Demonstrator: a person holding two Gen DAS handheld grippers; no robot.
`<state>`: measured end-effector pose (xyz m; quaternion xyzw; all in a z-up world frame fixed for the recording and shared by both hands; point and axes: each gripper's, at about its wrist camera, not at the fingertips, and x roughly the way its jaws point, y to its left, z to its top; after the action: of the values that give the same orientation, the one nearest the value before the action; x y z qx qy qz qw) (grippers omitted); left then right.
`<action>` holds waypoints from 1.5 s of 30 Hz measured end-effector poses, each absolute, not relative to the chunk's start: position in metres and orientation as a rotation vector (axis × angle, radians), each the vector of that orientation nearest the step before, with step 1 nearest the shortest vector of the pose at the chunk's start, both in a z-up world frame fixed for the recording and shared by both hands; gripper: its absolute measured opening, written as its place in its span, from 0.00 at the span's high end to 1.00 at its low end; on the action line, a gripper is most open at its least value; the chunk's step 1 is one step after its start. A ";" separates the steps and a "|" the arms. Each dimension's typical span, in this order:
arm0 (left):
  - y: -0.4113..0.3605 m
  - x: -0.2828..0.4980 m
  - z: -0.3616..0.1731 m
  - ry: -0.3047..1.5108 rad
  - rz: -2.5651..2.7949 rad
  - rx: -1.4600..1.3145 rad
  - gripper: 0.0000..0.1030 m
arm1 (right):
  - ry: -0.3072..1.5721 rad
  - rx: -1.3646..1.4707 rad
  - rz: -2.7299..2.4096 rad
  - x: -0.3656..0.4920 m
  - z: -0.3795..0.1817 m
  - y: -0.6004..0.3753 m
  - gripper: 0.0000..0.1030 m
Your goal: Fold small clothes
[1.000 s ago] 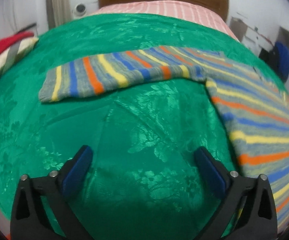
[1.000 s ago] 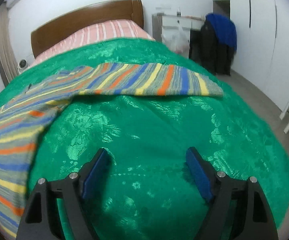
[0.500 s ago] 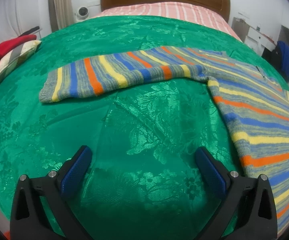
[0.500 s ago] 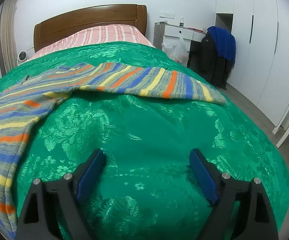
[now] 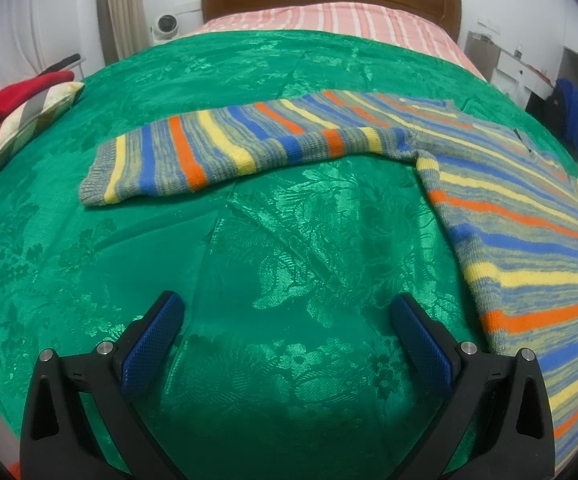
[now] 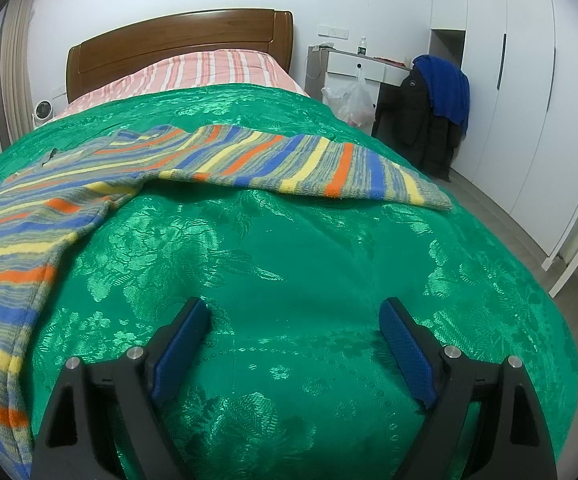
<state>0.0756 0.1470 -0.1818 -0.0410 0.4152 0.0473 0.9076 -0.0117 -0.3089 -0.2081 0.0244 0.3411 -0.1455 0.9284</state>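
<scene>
While both tools are hovering over the green bedspread [image 5: 249, 240], the left gripper [image 5: 285, 332] and right gripper [image 6: 293, 332] are holding their blue pads wide apart, gripping nothing. Beyond them, the striped sweater [image 5: 509, 208] is lying flat with sleeves spread. No readable writing is showing anywhere.

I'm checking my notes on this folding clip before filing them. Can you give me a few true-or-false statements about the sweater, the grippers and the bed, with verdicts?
1. The striped sweater lies spread on the green bedspread. True.
2. The left gripper is shut on a sleeve. False: it is open, holding nothing.
3. The right gripper is open above bare bedspread. True.
4. Both sleeves are folded over the sweater's body. False: each sleeve stretches outward.
5. The headboard is white metal. False: it is brown wood.
</scene>
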 end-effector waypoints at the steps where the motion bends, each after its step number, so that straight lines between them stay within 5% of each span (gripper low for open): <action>1: 0.147 0.075 -0.182 0.857 0.098 -0.084 0.00 | 0.699 0.050 -0.298 -0.012 -0.208 -0.309 0.15; 45: 0.147 0.075 -0.182 0.850 0.104 -0.069 0.00 | 0.697 0.043 -0.303 -0.012 -0.209 -0.306 0.15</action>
<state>0.0746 0.1469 -0.1824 -0.0336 0.4123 0.0505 0.9090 -0.0118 -0.3065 -0.2089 0.0210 0.3404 -0.1480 0.9283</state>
